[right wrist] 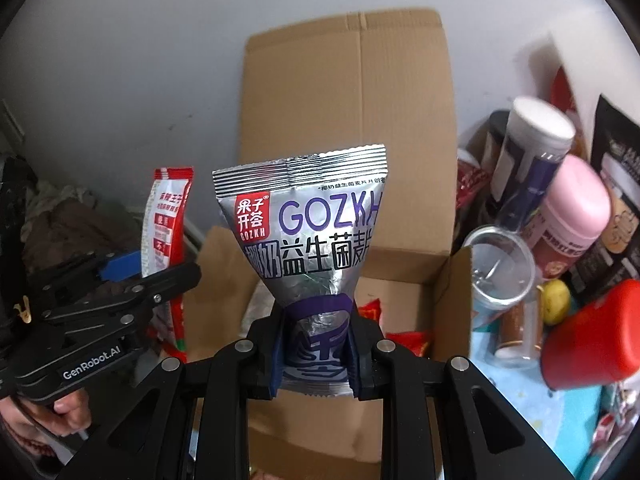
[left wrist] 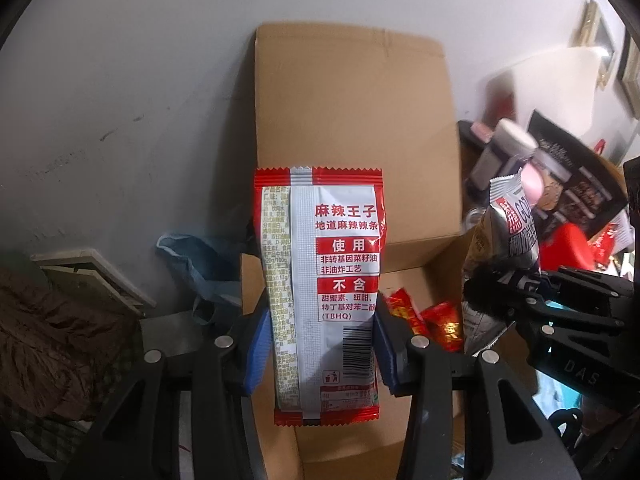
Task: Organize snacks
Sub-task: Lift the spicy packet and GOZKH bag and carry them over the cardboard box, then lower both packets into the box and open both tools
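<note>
Blue-padded fingers of the left gripper were clamped on a red spicy-strip packet, held upright above the open cardboard box. Beside it, the right gripper was pinched on a silver GOZKH packet, long axis vertical, also above the box. Red snacks were seen inside; both grippers were judged about equally near the opening.
</note>
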### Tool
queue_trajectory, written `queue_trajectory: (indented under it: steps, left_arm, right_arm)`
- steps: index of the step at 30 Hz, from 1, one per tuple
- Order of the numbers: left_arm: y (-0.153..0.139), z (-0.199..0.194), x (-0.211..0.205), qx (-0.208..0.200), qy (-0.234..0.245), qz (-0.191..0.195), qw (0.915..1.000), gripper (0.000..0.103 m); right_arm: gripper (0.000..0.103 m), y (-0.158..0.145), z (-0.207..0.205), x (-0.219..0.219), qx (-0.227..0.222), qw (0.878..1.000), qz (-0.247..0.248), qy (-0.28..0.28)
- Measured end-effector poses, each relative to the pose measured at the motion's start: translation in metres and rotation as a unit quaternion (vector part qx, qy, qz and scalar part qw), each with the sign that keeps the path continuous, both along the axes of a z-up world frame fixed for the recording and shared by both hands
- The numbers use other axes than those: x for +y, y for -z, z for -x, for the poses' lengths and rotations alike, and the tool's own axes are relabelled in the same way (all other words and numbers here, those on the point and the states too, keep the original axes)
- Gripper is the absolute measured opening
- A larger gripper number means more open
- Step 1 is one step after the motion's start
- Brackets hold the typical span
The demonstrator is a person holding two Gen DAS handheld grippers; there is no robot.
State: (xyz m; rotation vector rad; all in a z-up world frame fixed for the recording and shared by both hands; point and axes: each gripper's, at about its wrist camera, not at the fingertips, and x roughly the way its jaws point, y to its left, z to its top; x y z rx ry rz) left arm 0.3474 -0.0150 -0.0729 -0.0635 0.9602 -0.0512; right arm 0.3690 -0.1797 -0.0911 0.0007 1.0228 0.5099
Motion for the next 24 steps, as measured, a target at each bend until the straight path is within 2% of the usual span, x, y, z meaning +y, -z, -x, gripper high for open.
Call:
queue_trajectory:
  steps: [9,15,22,24]
  left_arm:
    - [0.038,-0.024,0.003,0.027,0.001,-0.021,0.9994,0.044]
    - [0.069,-0.033,0.009,0.056,0.006,-0.013,0.9983,0.045]
    - [0.090,-0.044,0.000,0.074,0.028,-0.017,0.9967,0.046]
    - [0.093,-0.045,-0.003,0.075,0.029,-0.029,0.9963,0.047]
  right_arm:
    - [0.024,0.038,-0.027,0.016,0.013,0.999,0.026,-0.014]
    - [0.024,0.060,-0.035,0.026,0.017,0.998,0.055,-0.015]
    - [0.025,0.086,-0.039,0.034,0.055,0.995,0.079,-0.018]
    - [0.027,0.091,-0.038,0.034,0.060,0.995,0.080,-0.016]
